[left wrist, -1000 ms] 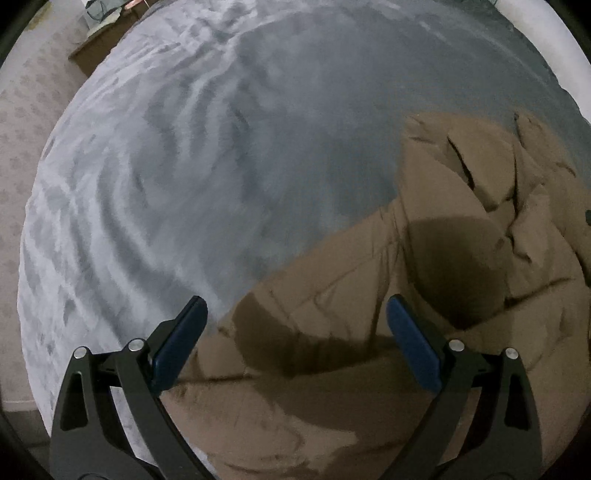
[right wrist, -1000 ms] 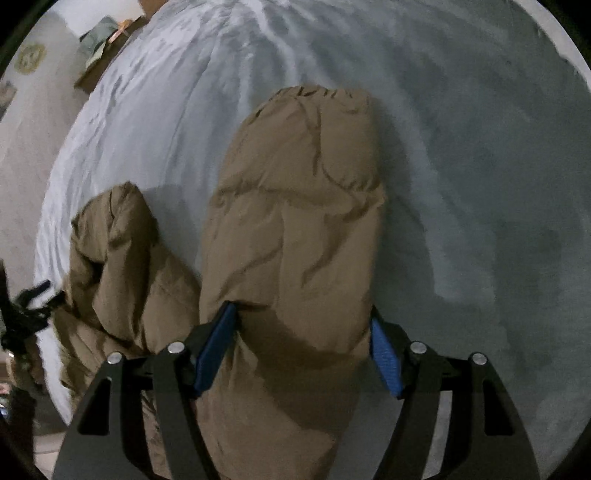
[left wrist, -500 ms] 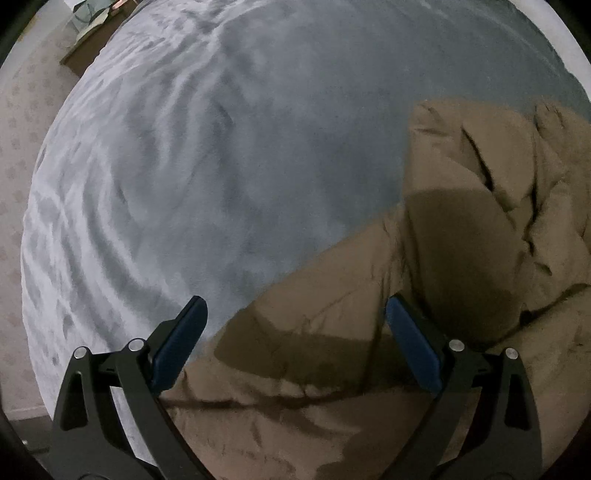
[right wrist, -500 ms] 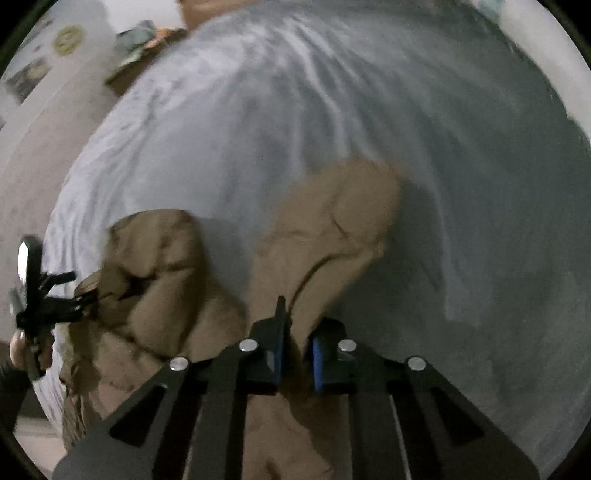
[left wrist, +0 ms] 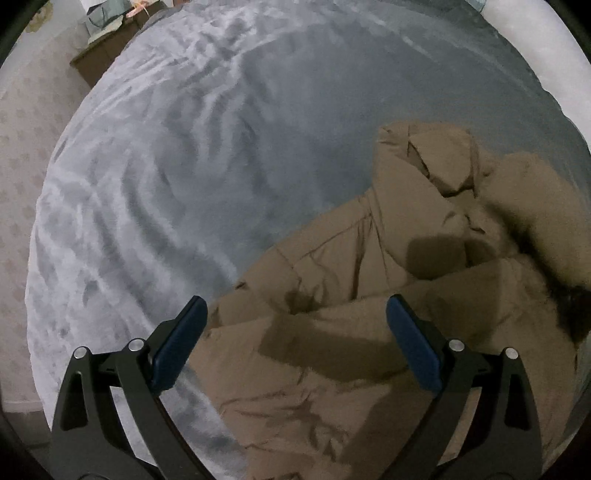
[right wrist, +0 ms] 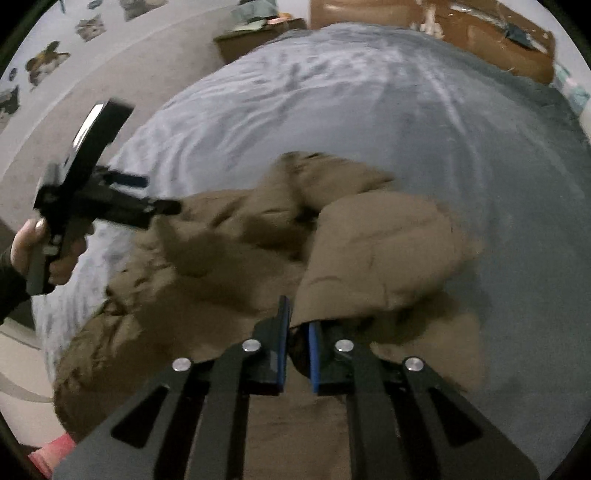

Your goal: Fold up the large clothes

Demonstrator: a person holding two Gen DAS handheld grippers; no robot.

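right hand-held gripper (right wrist: 296, 332) pinches the brown jacket (right wrist: 369, 251); left hand-held gripper (left wrist: 295, 332) spread wide.

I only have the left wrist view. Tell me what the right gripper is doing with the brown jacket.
Observer: The right gripper is shut on a sleeve of the brown jacket, pinching the fabric at the sleeve's near end.
Operator: Say where that sleeve lies.
Observer: It is folded in over the jacket's body, not stretched out on the grey bedspread.
Operator: Report how my left gripper looks from that side.
Observer: The left gripper is held above the jacket's left edge, holding nothing, gripped by the person's hand.
Operator: Describe what is past the bed.
Observer: A cardboard box sits at the far end, and animal stickers dot the wall.
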